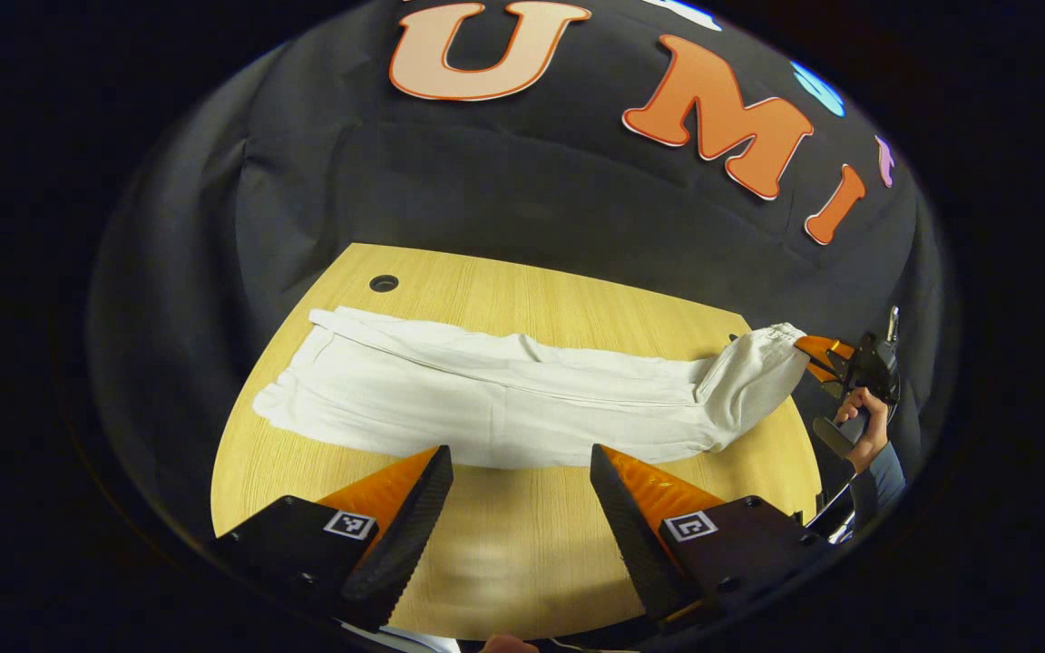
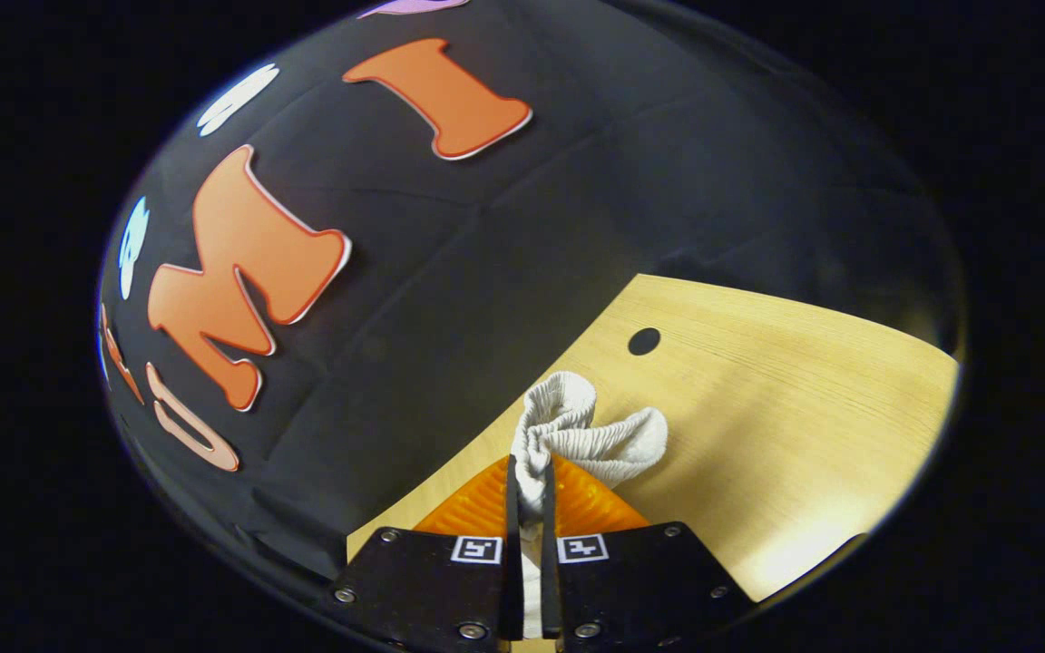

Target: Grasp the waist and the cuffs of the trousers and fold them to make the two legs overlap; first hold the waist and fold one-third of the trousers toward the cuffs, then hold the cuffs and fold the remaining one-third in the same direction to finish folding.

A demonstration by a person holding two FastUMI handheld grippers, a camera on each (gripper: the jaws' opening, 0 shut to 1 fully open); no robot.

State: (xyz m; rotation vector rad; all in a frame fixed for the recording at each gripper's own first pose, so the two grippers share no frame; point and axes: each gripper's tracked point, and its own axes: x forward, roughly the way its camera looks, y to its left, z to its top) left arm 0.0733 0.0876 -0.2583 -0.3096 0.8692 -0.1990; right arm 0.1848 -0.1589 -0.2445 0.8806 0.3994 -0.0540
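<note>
White trousers (image 1: 504, 399) lie flat lengthwise across the wooden table (image 1: 522, 553), the legs one on top of the other. Their right end is ribbed and gathered, and it is raised off the table. My right gripper (image 1: 826, 355) is shut on that end. In the right gripper view the bunched ribbed fabric (image 2: 577, 426) sticks out from between the closed fingers of the right gripper (image 2: 532, 472). My left gripper (image 1: 518, 461) is open, its fingertips just above the near edge of the trousers at mid-length, holding nothing.
A round cable hole (image 1: 384, 283) sits near the table's far left corner, and a cable hole (image 2: 643, 341) also lies beyond the held fabric. A hand (image 1: 863, 426) holds the right gripper past the table's right edge. Bare wood lies in front of the trousers.
</note>
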